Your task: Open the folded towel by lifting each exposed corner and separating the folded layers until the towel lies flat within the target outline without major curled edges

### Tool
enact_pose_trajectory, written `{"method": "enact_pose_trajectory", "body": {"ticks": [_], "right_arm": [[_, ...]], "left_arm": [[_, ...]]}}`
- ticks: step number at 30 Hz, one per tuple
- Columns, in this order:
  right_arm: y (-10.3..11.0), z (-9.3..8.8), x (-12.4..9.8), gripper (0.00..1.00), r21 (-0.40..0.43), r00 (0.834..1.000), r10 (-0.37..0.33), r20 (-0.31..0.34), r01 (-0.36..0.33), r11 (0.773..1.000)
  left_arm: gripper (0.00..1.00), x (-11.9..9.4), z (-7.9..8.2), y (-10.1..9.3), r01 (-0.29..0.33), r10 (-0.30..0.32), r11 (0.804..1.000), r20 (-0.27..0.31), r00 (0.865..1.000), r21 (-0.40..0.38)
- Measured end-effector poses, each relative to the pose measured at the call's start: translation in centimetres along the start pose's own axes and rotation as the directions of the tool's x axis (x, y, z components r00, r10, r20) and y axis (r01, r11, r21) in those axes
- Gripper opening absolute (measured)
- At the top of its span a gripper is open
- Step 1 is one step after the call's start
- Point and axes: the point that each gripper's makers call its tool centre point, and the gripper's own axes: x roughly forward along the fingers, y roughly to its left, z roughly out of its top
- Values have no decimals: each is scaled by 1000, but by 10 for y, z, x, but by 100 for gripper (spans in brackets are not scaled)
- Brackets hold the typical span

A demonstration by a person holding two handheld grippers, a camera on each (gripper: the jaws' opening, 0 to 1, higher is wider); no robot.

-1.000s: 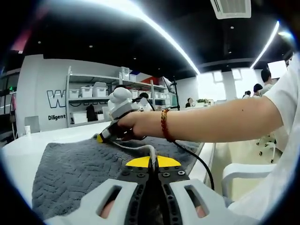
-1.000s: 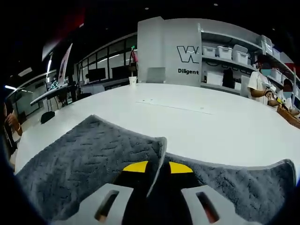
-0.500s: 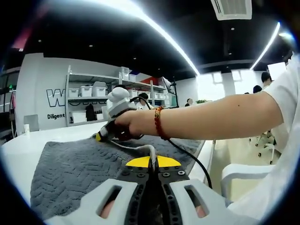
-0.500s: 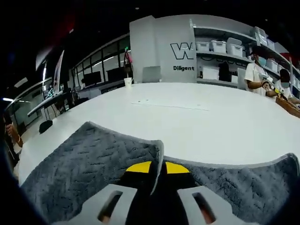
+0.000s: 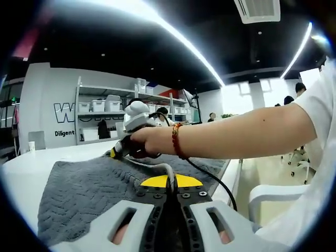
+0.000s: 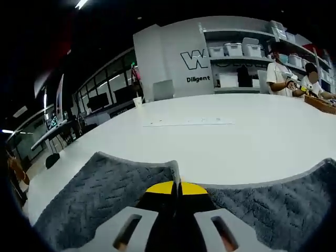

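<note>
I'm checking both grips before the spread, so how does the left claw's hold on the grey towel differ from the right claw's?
The left claw pinches a thin white-edged strip of the grey towel nearer the person's side; the right claw pinches the edge facing the bare white table. Towel lies spread ahead of the left claw, but flanks the right claw on both sides. Both are shut on the towel's edge.

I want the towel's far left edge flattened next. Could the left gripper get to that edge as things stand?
Probably not yet: the left gripper is shut on the towel near edge. Once it lets go, nothing lies across the bare table toward that edge; the right gripper sits farther right.
</note>
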Motion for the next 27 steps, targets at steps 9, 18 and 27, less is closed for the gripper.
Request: {"method": "enact_pose_trajectory", "body": {"ticks": [9, 18, 27], "right_arm": [[3, 8, 0, 0, 20, 1000, -9, 13, 9, 1000], [6, 20, 0, 0, 102, 999, 8, 34, -11, 995], [13, 22, -8, 0, 113, 999, 20, 43, -25, 993]], "left_arm": [[0, -4, 7, 1, 5, -5, 1000, 27, 1000, -15], [0, -11, 19, 6, -15, 15, 1000, 65, 998, -4], [0, -15, 25, 7, -28, 28, 1000, 71, 997, 0]]}}
